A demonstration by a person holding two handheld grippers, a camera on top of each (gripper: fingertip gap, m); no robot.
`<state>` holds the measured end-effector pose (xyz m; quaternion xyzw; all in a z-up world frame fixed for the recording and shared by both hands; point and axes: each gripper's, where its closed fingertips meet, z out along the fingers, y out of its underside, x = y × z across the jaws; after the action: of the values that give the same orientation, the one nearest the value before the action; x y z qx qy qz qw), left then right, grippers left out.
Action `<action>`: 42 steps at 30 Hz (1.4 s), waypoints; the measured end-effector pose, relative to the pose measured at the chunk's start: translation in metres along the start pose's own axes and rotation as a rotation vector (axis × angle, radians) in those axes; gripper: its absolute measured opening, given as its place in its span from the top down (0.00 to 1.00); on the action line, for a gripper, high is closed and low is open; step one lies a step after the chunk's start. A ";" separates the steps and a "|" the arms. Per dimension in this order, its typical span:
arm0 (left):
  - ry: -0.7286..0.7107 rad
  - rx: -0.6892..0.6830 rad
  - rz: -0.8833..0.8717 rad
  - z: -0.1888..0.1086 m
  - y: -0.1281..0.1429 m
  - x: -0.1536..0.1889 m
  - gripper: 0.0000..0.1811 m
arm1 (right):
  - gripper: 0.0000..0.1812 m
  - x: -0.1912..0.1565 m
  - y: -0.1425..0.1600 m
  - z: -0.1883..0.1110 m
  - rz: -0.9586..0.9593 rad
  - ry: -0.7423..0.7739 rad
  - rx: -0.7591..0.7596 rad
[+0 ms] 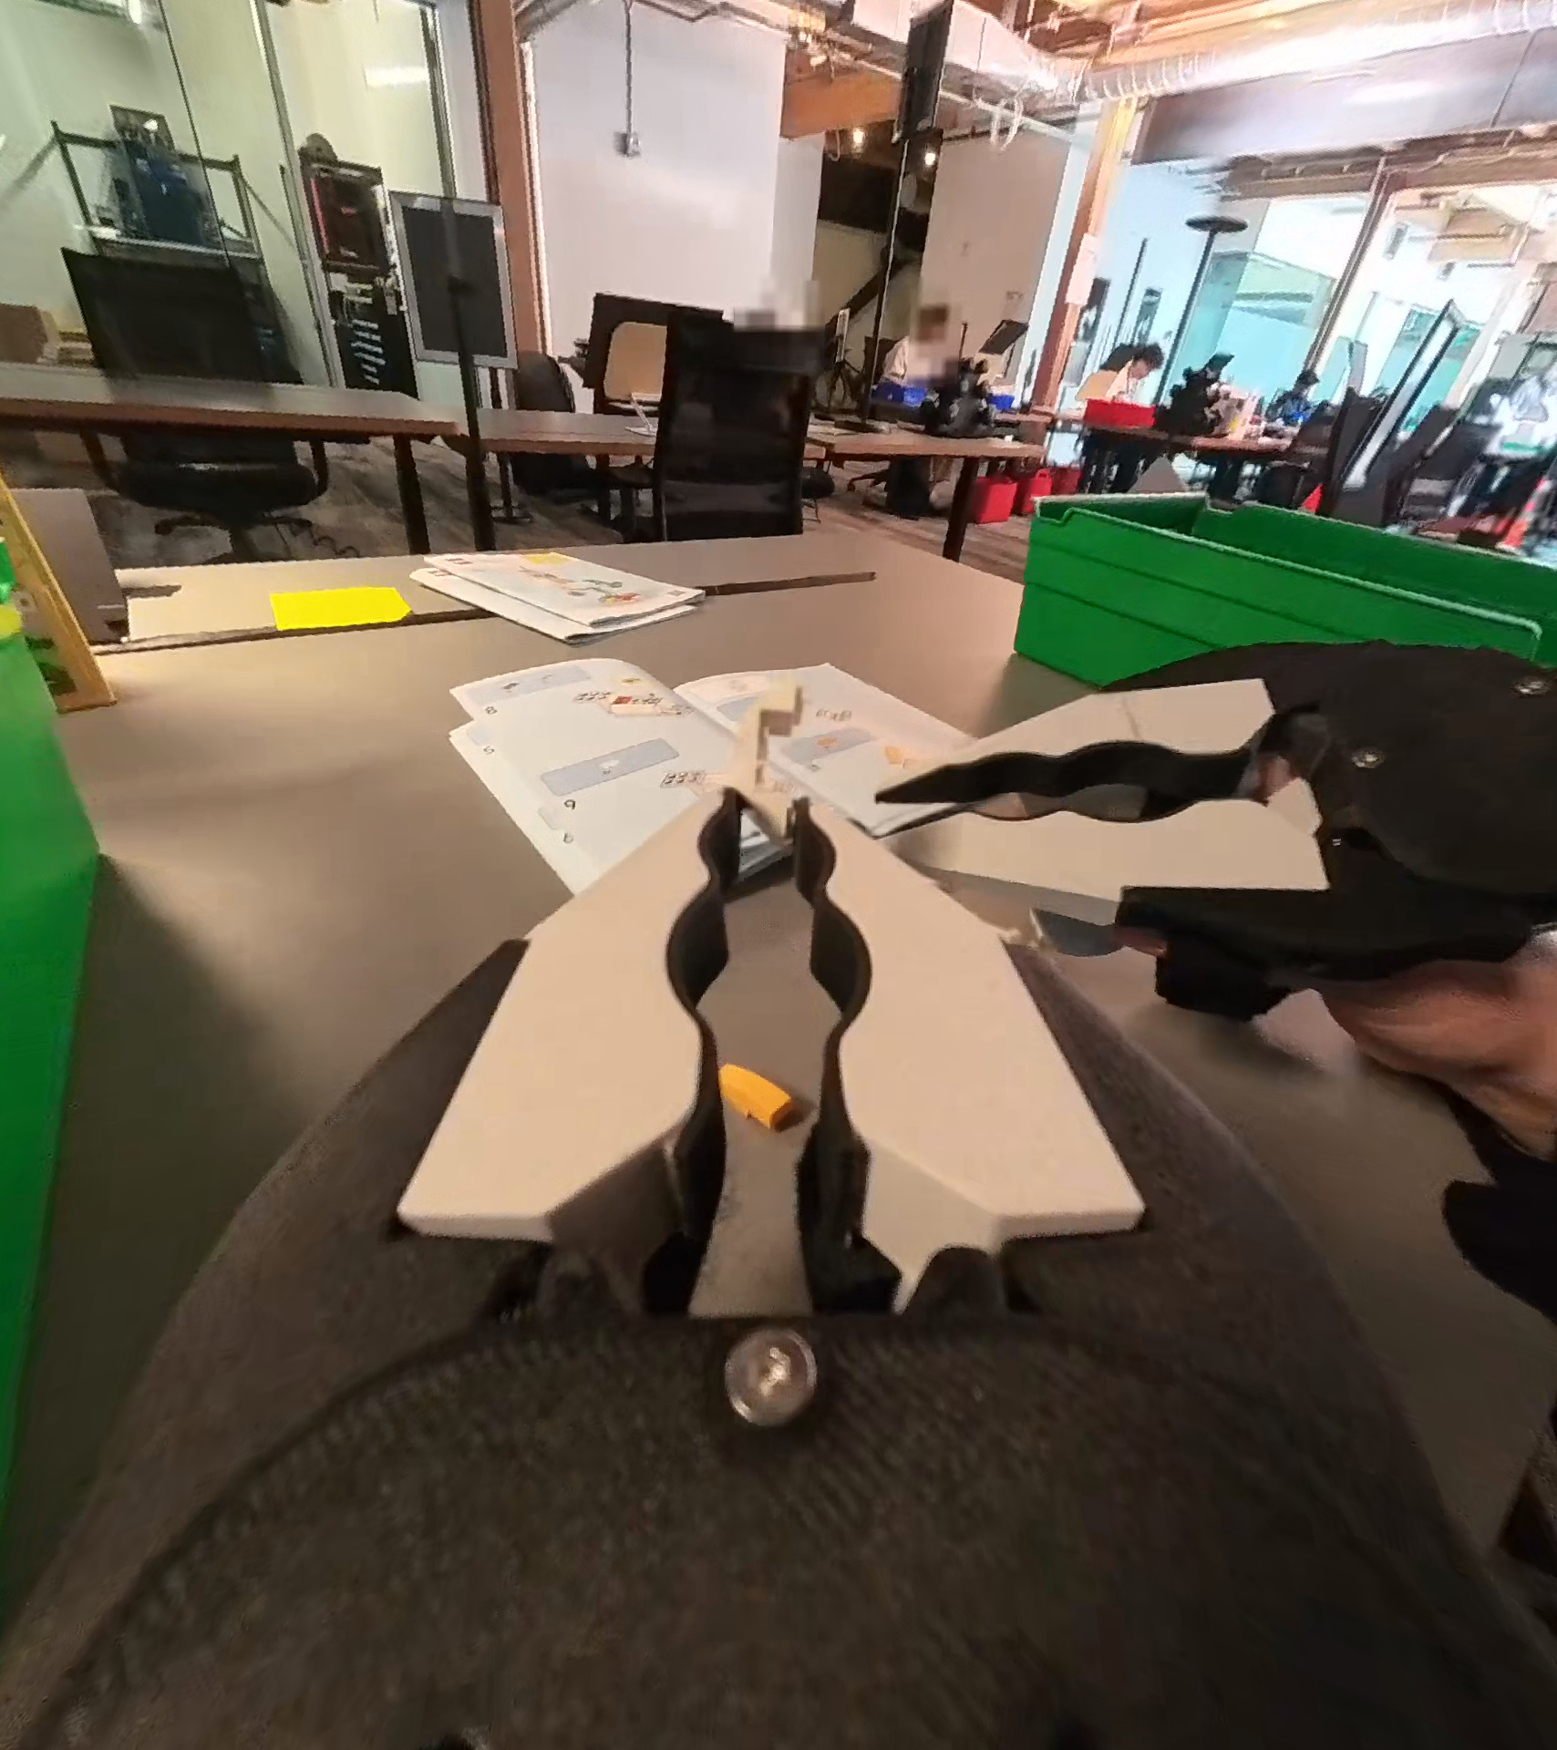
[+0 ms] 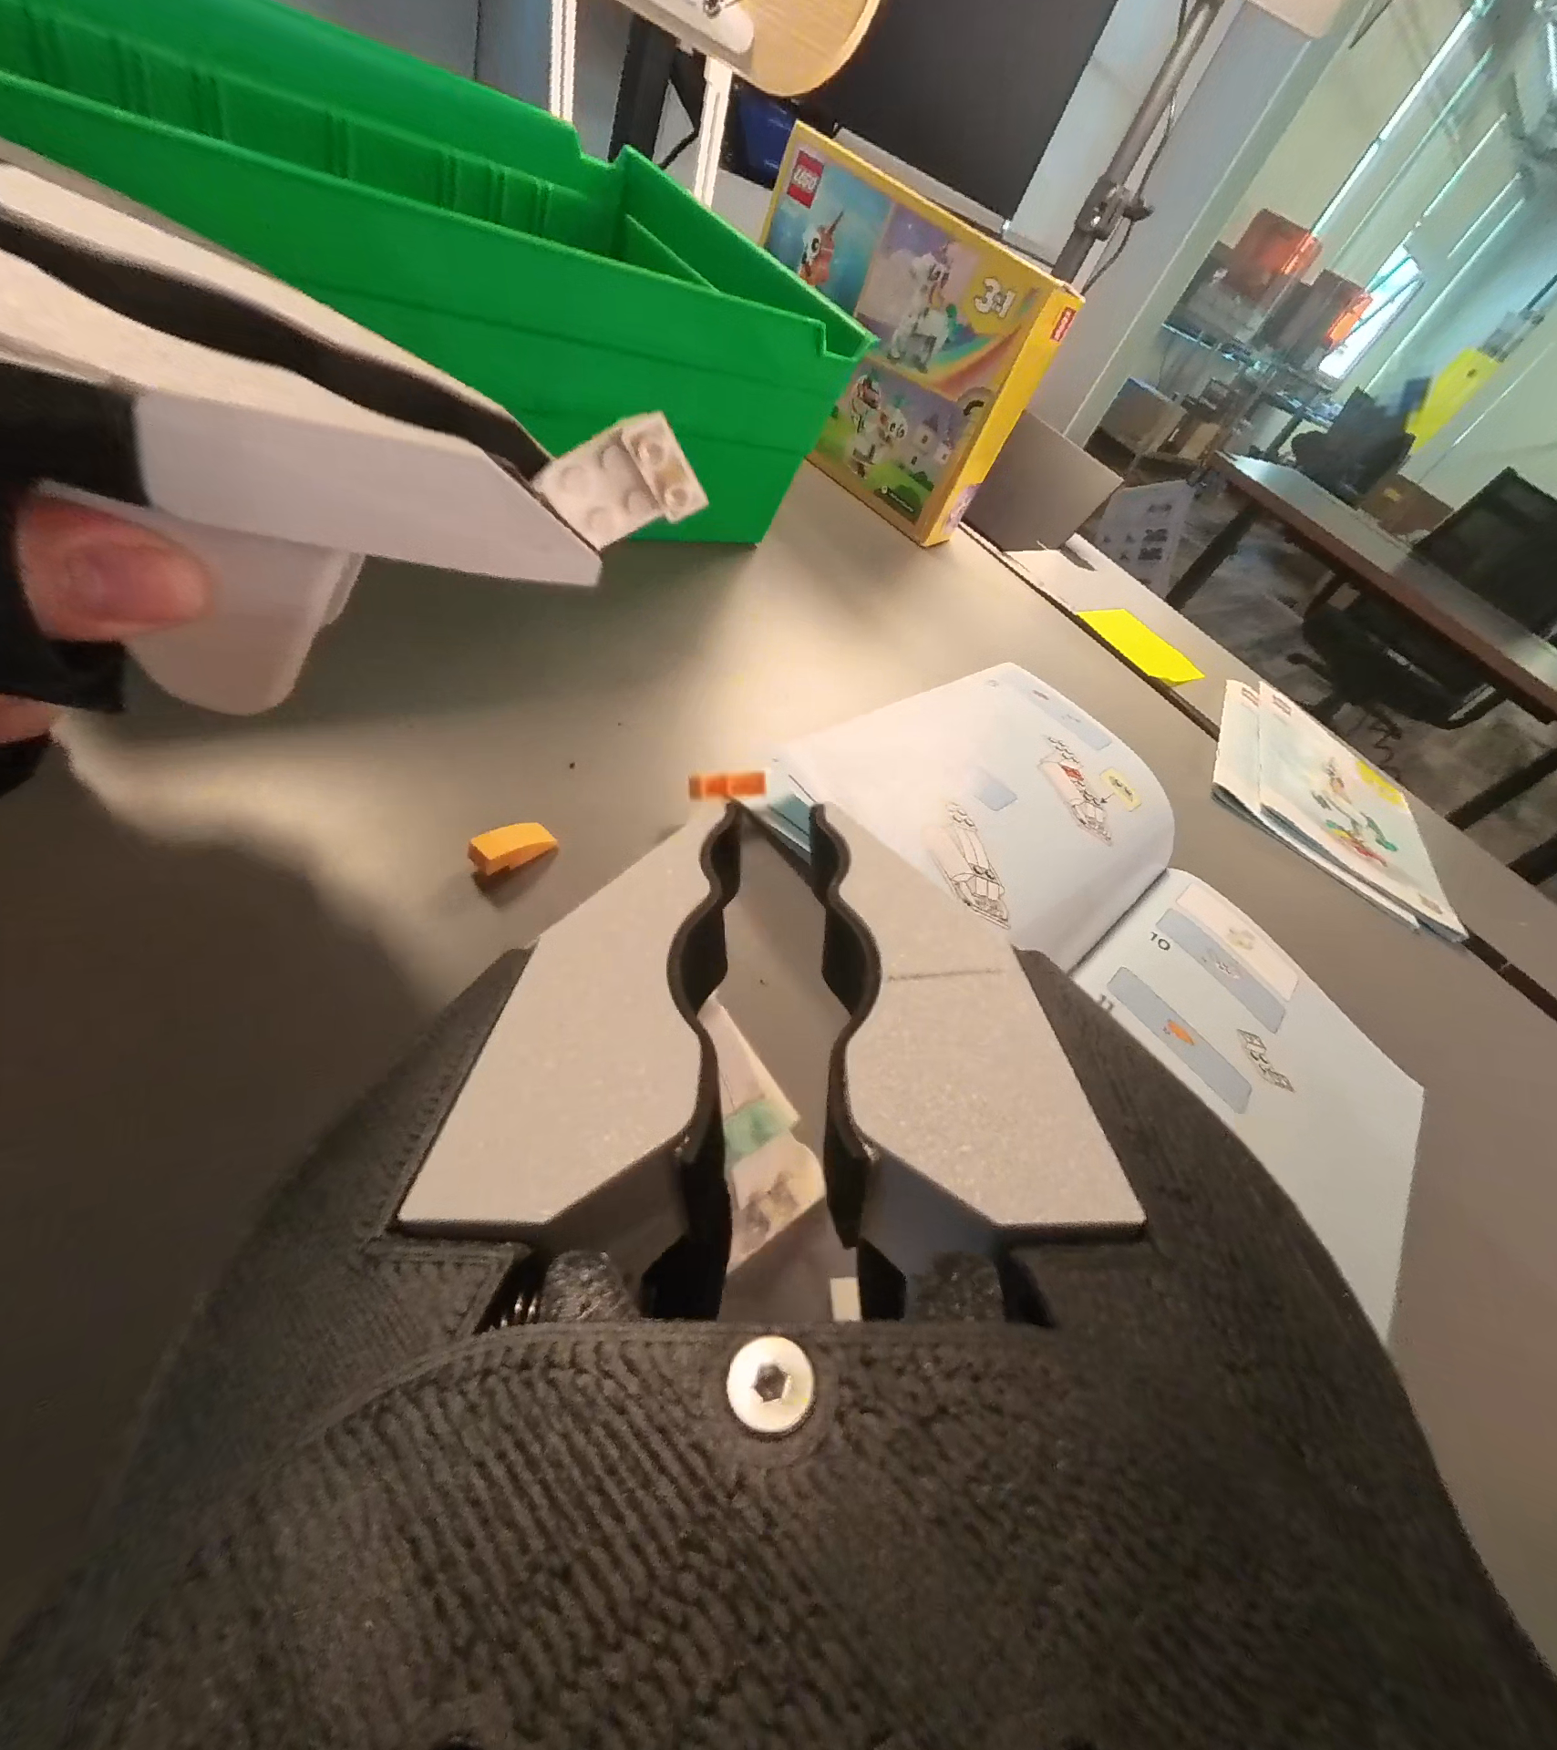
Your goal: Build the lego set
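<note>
Two tools: left tool (image 2: 581, 511) pinches white plate assembly (image 2: 628, 478) by one edge; right tool (image 2: 775, 819), parted, at 12 o'clock nears orange plate (image 2: 729, 784). Light, rigid, slippery; grip flat sides.

your left gripper (image 1: 763, 814) has matt, grainy grey plastic fingers on a ribbed black printed body with a shiny metal screw (image 1: 770, 1375). the white lego piece (image 2: 625, 478) and the green bin (image 2: 472, 237) look like smooth plastic, the booklet (image 2: 1087, 833) is slightly glossy paper, and the table (image 2: 187, 947) is matt grey.
</note>
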<state>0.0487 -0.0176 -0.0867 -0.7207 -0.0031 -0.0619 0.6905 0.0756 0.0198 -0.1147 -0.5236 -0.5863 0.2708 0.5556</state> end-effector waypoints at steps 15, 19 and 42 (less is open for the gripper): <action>-0.067 0.202 -0.106 -0.039 -0.024 -0.035 0.95 | 0.89 -0.019 -0.019 0.022 -0.244 -0.516 -0.168; -0.030 0.232 -0.187 -0.041 -0.026 -0.039 0.95 | 0.89 -0.020 -0.006 0.071 -0.222 -0.666 -0.297; 0.110 0.236 -0.396 -0.037 -0.027 -0.023 0.95 | 0.98 0.005 -0.017 0.083 -0.701 -0.353 -0.088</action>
<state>0.0199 -0.0515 -0.0603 -0.6160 -0.1137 -0.2345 0.7434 -0.0064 0.0413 -0.1175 -0.2602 -0.8272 0.1252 0.4820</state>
